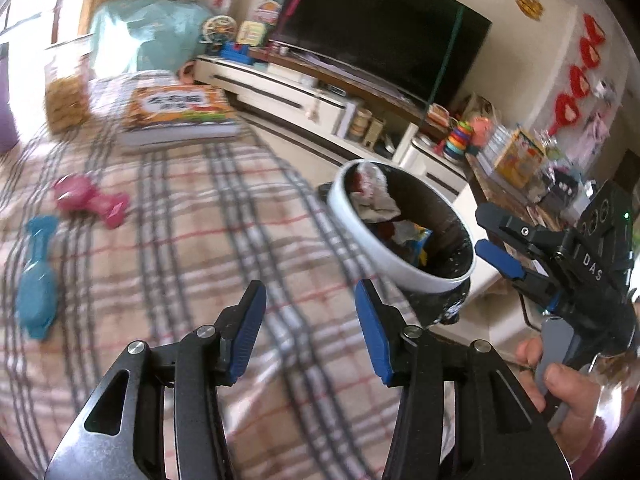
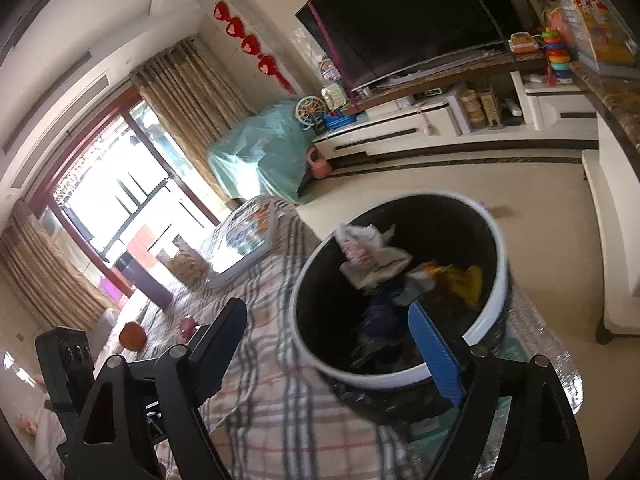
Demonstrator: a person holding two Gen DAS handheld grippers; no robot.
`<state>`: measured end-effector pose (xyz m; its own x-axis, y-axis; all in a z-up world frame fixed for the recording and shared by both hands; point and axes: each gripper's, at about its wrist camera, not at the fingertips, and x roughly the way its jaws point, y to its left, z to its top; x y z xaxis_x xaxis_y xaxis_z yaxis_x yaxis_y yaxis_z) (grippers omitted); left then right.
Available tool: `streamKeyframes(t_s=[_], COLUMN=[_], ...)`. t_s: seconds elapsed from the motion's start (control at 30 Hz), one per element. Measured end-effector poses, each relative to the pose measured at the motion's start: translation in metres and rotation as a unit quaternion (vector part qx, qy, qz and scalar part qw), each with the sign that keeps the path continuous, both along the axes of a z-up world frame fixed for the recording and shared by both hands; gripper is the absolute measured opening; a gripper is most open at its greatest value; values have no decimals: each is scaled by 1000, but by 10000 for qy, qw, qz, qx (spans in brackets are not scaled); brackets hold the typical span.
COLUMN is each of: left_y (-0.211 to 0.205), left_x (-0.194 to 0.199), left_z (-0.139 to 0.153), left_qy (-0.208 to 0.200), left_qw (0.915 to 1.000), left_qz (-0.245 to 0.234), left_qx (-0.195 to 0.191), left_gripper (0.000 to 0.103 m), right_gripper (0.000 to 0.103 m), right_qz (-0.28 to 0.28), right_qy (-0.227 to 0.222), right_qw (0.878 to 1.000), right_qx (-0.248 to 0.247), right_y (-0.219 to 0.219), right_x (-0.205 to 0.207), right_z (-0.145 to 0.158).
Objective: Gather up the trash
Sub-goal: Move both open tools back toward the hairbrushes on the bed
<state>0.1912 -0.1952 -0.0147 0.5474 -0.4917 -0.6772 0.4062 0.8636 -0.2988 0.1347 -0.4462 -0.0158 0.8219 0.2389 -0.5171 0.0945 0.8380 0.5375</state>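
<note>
Plaid cloth in beige, grey and red covers the counter across the left and centre of my left wrist view, with a black television on a white stand at the upper right. My left tongs sit at the bottom centre, blue pads apart and holding nothing. My right tongs are also spread apart and hold nothing; one blue pad reaches over the rim of the round white-rimmed black bin. That bin, right of centre in both views beside the counter's edge, holds crumpled white paper trash and yellow wrappers. At the left of the left view, a pink plastic toy and a teal plastic toy lie on the cloth.
</note>
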Motion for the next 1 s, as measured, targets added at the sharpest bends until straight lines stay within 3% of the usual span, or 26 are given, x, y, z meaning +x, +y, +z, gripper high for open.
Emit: streamKeyframes(t_s=[0.57,0.83,1.0], left_y=[126,155,163], left_x=[-20,-18,-14], left_z=[-14,-23,-27], left_qy=[80,139,136], left_qw=[9932,9888,9872], left_qz=[1159,1484,1583], left_qx=[-46,24,139], left_gripper=[47,47,55], right_gripper=[85,85,85], right_qz=[876,1266,1498], right_qy=[149,211,280], right_qw=[9960,9917,9881], right_qx=[-6,-96,-194], right_y=[96,136,151], right_x=[16,26,37], right_z=[-13,-16,-19])
